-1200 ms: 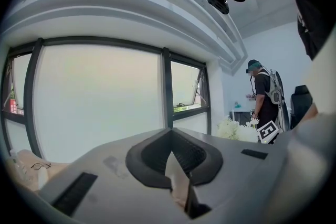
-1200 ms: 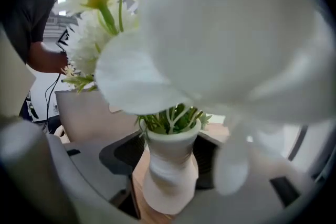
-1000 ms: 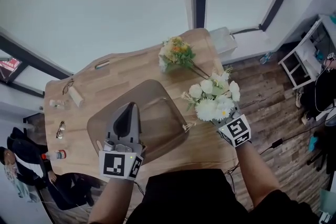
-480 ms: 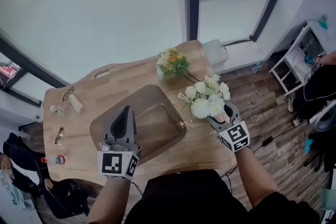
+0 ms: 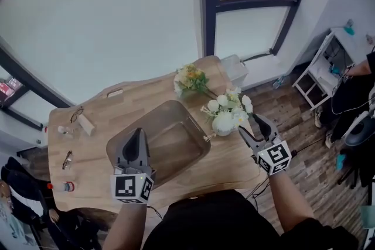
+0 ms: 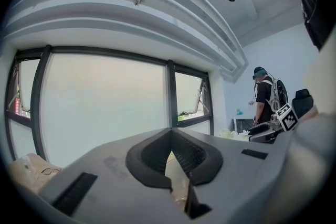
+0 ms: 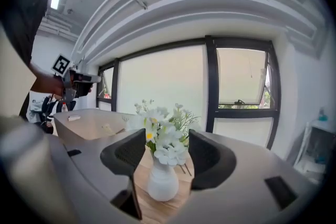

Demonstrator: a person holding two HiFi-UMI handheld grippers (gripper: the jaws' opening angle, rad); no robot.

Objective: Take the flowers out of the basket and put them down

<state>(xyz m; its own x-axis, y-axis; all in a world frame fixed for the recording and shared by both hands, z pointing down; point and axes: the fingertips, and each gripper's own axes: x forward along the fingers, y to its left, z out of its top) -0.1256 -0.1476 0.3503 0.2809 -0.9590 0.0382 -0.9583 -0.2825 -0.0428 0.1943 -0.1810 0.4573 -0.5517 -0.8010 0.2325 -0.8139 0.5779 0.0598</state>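
Standing in a white vase (image 7: 161, 184), white flowers (image 7: 158, 136) front the open right claw (image 5: 248, 123); left claw (image 5: 137, 135) closed.

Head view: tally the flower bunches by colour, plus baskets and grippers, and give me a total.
White flower bunch: 1
Yellow-orange flower bunch: 1
Basket: 1
Grippers: 2, the left gripper and the right gripper
Total: 5
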